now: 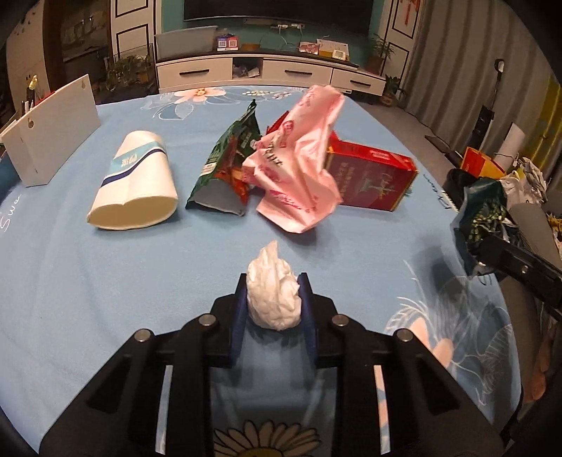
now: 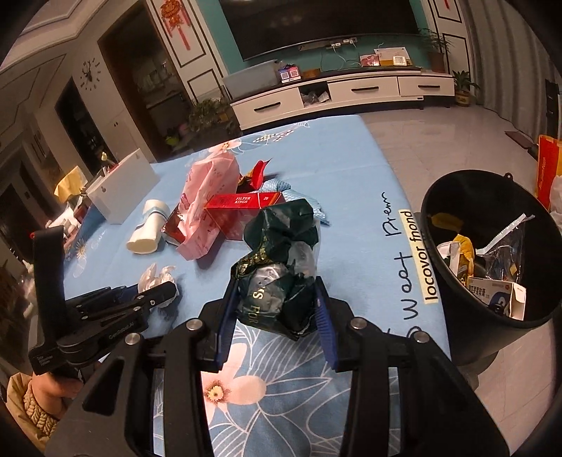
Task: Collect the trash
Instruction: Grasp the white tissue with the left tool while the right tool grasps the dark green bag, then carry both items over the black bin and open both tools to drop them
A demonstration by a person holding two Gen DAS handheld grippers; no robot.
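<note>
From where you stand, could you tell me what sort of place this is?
Most likely a home living room: a large dark television above a white drawer cabinet, and a table under a blue floral cloth beside a black trash bin.

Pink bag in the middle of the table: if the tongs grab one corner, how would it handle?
The pink bag looks crumpled and thin, so probably floppy and light, dangling from one corner. It leans on the red box and green packet, so lifting it may nudge them.
</note>
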